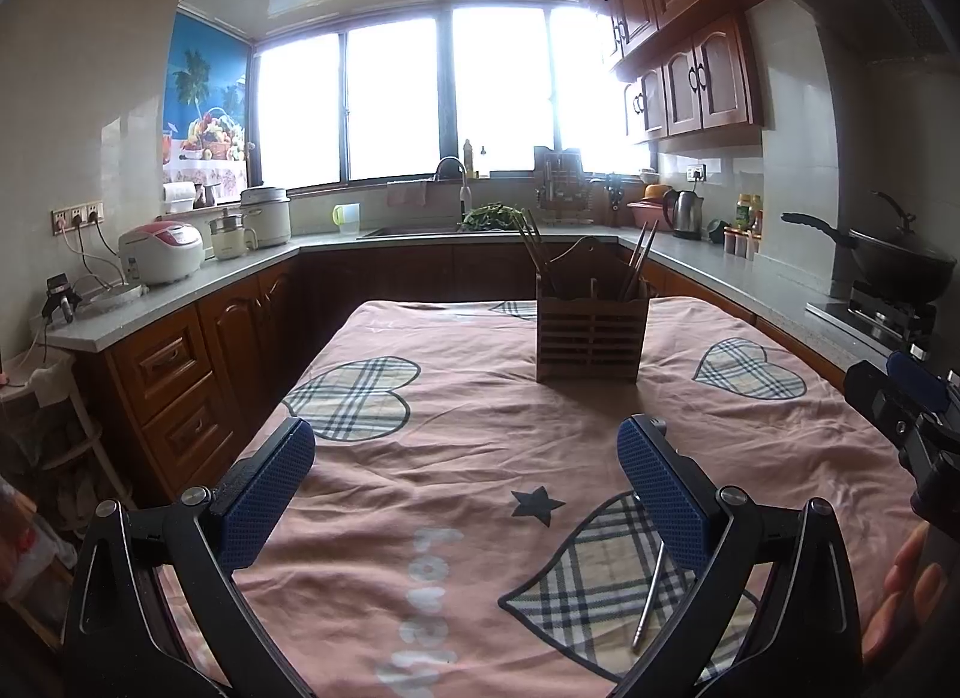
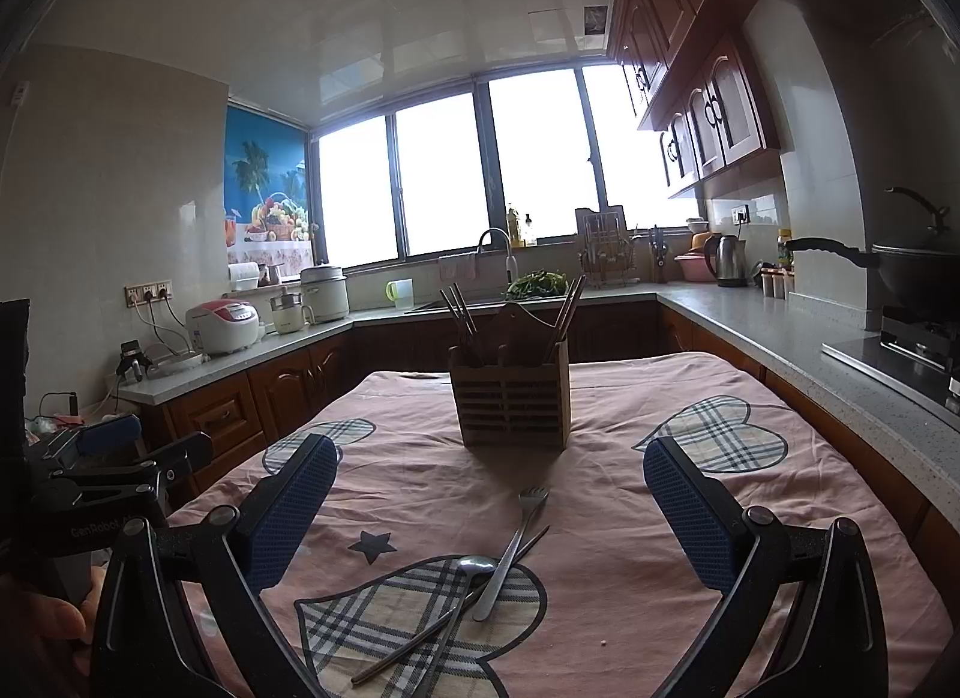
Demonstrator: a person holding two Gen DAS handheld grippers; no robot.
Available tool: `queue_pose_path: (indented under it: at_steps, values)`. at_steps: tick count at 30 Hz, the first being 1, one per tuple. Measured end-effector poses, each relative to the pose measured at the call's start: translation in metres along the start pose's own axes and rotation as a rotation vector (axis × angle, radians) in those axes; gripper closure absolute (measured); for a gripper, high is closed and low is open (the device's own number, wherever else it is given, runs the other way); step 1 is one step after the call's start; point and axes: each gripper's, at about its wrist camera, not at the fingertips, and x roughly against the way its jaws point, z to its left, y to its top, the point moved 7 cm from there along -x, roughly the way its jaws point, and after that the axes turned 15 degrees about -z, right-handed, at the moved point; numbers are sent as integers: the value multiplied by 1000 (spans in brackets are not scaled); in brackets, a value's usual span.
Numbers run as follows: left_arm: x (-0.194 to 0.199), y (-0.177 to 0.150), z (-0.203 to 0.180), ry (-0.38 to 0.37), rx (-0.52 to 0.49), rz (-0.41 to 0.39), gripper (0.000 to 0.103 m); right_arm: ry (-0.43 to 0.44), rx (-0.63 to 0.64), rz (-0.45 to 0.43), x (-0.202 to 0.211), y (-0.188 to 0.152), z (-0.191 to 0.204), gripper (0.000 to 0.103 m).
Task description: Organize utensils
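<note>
I am holding both grippers above the pink tablecloth [image 2: 600, 548], and I am taking the wooden utensil holder [image 2: 510, 404] as my landmark, standing upright toward the far end of the cloth. My right gripper [image 2: 489, 497] is hanging on the near side of the holder with its 2 blue pads spread wide and nothing between them; my left gripper [image 1: 465, 479] is likewise released and empty, also on the near side of the holder. Well short of the holder, between the right gripper's fingers in the right wrist view, 3 metal pieces are lying crossed on a plaid heart patch [image 2: 420, 614]: a fork [image 2: 510, 548] pointing its tines toward the holder, a spoon [image 2: 462, 596] whose handle is running out of sight at the bottom edge, and 1 thin metal chopstick [image 2: 420, 632] passing under them. In the left wrist view I am seeing only 1 slim metal handle [image 1: 651, 602] beside the right-hand pad, the rest being hidden behind that finger. Inside the holder, wooden chopsticks [image 2: 462, 320] are leaning out at both ends; how many I cannot tell, and the slatted front is hiding their lower ends. My right gripper is showing only partly at the right edge of the left wrist view.
</note>
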Motion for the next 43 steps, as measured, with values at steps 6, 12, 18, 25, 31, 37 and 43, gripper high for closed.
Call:
queue_pose_path:
  at_steps: [6,12,18,25,31,37,43]
  values:
    - [-1,0,0,-3,1,2,0,-1,0,0,0,0,0,0]
    - [-1,0,-1,-4,-1,3,0,-1,0,1,0,0,0,0]
    - [-4,-1,-1,-7,-3,8,0,-1,-4,4,-1,-2,-1,0]
    - [-10,-4,0,-12,-9,14,0,-1,-12,15,-4,-8,-4,0]
    - [-13,-5,-1,-17,-14,20,0,-5,-23,25,-6,-11,-8,0]
    - [-16,-5,-3,-20,-17,26,0,-13,-36,31,-7,-12,-12,0]
    - [-19,-5,-4,-25,-12,29,0,-15,-44,43,-11,-14,-16,0]
